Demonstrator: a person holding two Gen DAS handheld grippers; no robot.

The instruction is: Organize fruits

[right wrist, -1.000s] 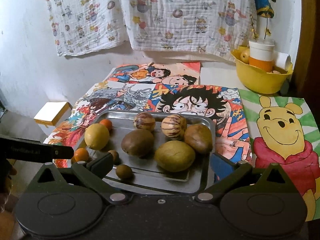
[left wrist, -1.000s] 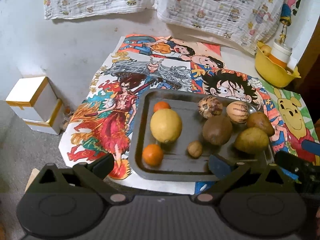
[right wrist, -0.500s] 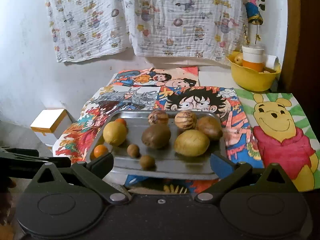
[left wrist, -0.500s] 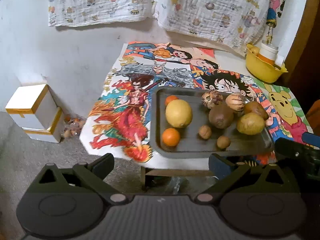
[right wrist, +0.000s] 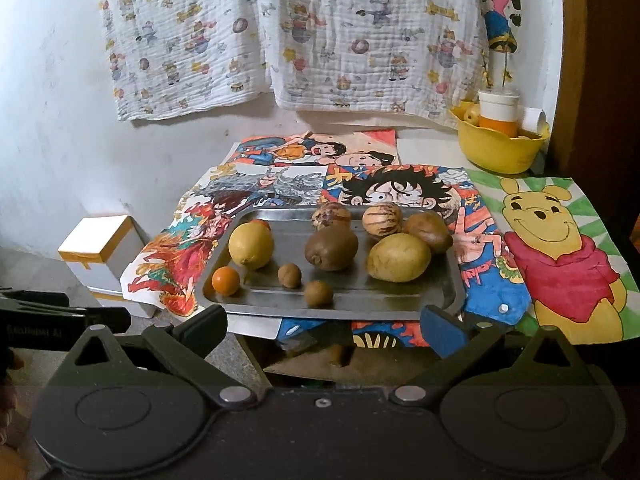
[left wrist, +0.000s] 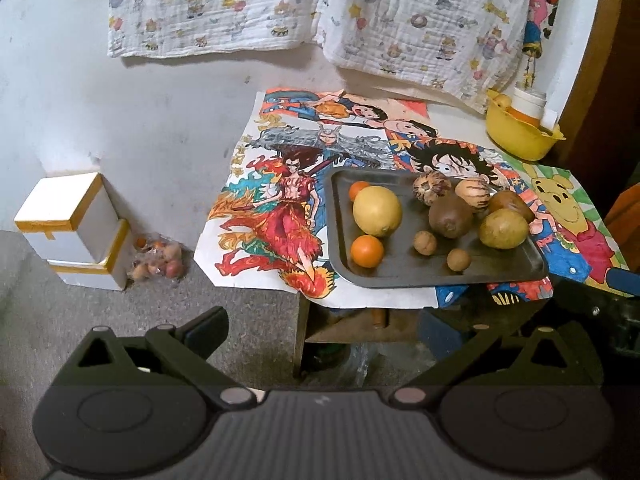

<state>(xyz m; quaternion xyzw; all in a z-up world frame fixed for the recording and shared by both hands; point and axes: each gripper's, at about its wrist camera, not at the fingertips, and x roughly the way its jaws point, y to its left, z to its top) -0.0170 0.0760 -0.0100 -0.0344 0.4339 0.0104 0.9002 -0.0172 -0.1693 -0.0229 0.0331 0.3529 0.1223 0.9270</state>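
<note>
Right wrist view, both grippers point(right wrist: 324, 330) point(left wrist: 322, 330) spread apart, empty, short of fruit tray point(right wrist: 440, 264)

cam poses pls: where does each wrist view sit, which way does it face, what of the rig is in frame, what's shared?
Left wrist: off the table's front-left corner, looking down at the tray; own open left gripper shows.
Right wrist: lower, facing the tray's front; own open right gripper shows.
Shared: tray, lemon, yellow bowl, white boxes.
</note>
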